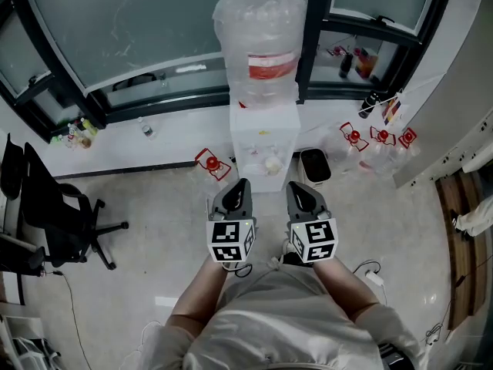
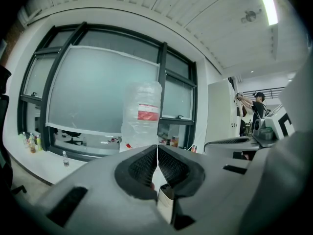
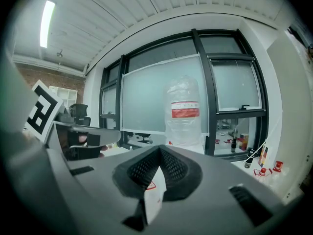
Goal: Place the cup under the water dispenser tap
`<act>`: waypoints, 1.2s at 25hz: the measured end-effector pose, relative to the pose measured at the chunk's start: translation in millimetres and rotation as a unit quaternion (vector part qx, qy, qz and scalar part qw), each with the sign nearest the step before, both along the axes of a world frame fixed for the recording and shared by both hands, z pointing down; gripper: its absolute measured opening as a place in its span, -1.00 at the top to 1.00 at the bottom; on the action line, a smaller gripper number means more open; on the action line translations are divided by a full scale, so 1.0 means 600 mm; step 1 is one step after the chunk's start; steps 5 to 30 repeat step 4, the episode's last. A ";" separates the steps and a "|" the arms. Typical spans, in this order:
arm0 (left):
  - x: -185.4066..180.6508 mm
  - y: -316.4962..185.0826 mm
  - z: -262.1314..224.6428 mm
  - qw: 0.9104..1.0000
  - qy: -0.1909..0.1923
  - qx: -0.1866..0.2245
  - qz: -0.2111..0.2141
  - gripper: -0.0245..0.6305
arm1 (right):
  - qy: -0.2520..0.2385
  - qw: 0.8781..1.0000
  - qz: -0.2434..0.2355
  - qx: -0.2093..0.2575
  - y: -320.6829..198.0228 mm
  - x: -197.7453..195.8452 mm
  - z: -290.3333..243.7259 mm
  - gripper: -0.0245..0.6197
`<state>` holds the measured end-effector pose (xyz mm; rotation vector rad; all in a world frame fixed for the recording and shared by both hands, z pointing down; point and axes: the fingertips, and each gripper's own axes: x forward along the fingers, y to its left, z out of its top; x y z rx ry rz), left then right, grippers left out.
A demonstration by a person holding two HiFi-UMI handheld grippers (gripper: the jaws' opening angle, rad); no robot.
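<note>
Dispenser (image 1: 266,133) with inverted bottle (image 1: 260,29) stands against window wall, dead ahead of you. Your forearms tucked at waist, grippers side by side, near level, aimed at it: reads as standoff pose. Left gripper (image 1: 242,183) clenched, empty. Right gripper (image 1: 293,186) likewise pinched together, nothing held. Cup (image 1: 272,163): pale shape in tap recess, seemingly in place.

Pale floor (image 1: 154,230) bears a white water dispenser (image 1: 266,141); black bin (image 1: 314,166) beside it; office chair (image 1: 58,214) apart.
</note>
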<state>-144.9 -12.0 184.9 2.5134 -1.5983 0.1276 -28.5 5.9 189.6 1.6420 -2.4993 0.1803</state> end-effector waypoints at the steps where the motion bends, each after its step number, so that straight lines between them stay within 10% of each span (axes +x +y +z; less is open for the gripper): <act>1: -0.001 0.000 0.001 1.000 0.000 0.000 0.000 0.86 | -0.001 1.000 0.000 -0.002 0.000 -0.001 0.003 0.84; 30: -0.005 -0.001 0.006 1.000 0.000 -0.002 0.002 0.86 | -0.001 1.000 -0.001 -0.005 0.000 -0.006 0.009 0.84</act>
